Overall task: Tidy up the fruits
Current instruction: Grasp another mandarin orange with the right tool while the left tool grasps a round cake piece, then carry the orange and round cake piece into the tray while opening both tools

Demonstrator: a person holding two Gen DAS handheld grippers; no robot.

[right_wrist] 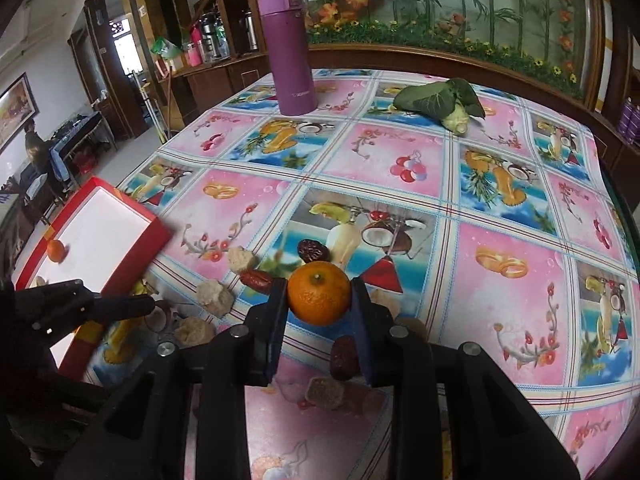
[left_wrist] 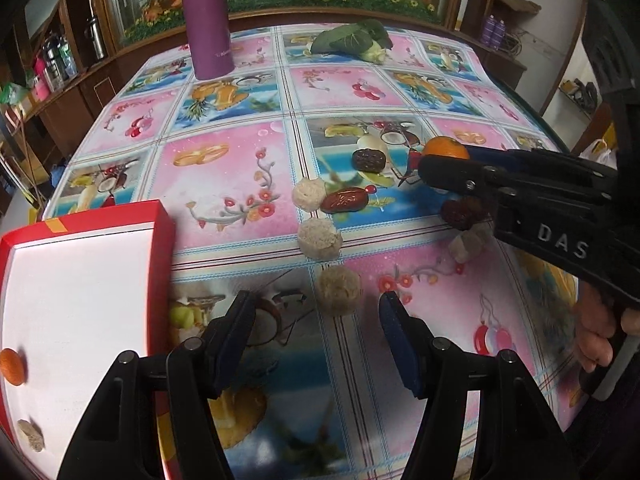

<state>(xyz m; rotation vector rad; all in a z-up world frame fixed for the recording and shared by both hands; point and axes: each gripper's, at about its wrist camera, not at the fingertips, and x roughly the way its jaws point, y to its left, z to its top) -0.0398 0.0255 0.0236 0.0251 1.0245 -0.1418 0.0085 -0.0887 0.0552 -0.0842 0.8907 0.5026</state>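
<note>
The right tool point(right_wrist: 319, 300) is clenched on a round orange point(right_wrist: 319, 293), stem end facing up; the left tool point(left_wrist: 316, 320) gapes wide above the counter point(left_wrist: 224, 184), holding nothing.

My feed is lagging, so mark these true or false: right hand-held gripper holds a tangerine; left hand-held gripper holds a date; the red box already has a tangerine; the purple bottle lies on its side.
1. The right hand-held gripper grips a tangerine. True.
2. The left hand-held gripper holds a date. False: it is open and empty.
3. The red box already has a tangerine inside. True.
4. The purple bottle lies on its side. False: it stands upright.
</note>
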